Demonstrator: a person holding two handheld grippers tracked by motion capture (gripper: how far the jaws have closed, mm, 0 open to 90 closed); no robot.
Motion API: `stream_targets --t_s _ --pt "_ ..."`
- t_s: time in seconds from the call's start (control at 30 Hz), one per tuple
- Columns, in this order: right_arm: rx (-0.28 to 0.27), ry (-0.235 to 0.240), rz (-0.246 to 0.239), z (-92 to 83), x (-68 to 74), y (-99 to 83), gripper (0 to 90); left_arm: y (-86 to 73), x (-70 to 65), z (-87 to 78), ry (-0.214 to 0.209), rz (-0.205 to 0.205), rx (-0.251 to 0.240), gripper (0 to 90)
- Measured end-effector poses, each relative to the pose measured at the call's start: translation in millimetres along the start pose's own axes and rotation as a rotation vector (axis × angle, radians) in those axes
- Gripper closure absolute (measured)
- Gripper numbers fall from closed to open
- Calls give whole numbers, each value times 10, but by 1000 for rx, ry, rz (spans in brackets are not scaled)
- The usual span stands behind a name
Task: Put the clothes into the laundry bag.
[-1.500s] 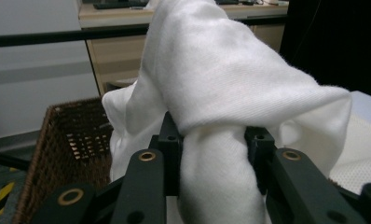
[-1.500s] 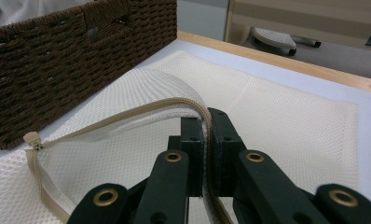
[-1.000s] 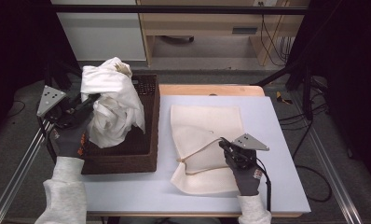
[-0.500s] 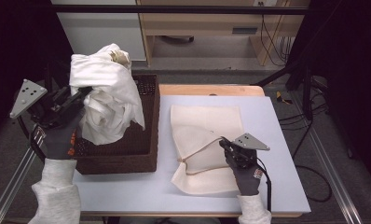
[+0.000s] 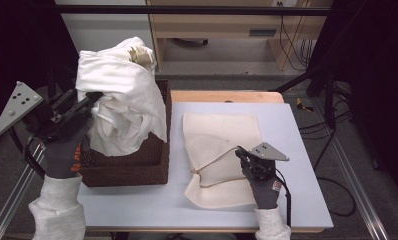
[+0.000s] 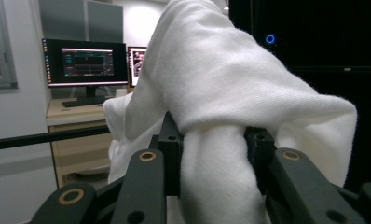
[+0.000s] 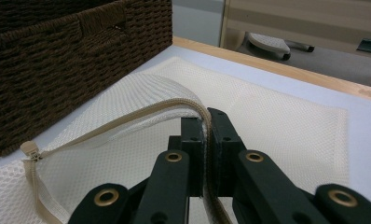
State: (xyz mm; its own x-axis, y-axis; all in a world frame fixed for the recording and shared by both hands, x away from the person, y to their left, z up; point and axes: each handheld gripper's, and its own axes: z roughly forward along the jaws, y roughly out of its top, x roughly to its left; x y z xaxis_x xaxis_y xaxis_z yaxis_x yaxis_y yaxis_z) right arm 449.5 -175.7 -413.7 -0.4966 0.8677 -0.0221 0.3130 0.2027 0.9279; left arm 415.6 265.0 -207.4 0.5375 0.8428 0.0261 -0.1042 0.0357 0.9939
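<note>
We see a pale grey table (image 5: 297,150) with a wooden strip along its far edge, dark curtains on both sides, a light wood desk beyond it, and cables on the floor at far right. In the left gripper view two lit monitors (image 6: 85,63) stand on a desk in the background.

The basket (image 5: 137,167), dark brown wicker, sits at the table's left; most of its inside is hidden behind the cloth (image 5: 122,100), so we cannot tell what else it holds. Something tan peeks out at the top of the cloth, too small to name. The person's arms are cut off at the near edge.

The left gripper (image 5: 84,102) is raised above the basket's left side, its jaws partly closed and pressed on a thick fold of the white cloth, which bulges between them in the left gripper view (image 6: 216,158) and hangs in a bundle over the basket.

The mesh bag (image 5: 222,150), cream, lies flat to the right of the basket. The right gripper (image 5: 241,152) sits at the bag's near right, jaws nearly together, pinching the zipper edge (image 7: 174,106) and lifting it into an arch.
</note>
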Motion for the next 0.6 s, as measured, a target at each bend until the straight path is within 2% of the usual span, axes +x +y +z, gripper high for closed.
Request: stream_targets --t_s 0.23,0.3,0.5,0.6 --pt "1 -10 0 24 -18 11 864 -26 -307 0 -110 15 -2 664" --pt "3 -13 0 38 -26 9 864 -66 -435 18 -152 13 -2 664" --pt "-3 -17 14 37 -56 7 864 -186 -741 104 -246 22 5 664" --pt "-4 -18 18 38 -70 6 864 -295 -880 156 -300 4 30 663"
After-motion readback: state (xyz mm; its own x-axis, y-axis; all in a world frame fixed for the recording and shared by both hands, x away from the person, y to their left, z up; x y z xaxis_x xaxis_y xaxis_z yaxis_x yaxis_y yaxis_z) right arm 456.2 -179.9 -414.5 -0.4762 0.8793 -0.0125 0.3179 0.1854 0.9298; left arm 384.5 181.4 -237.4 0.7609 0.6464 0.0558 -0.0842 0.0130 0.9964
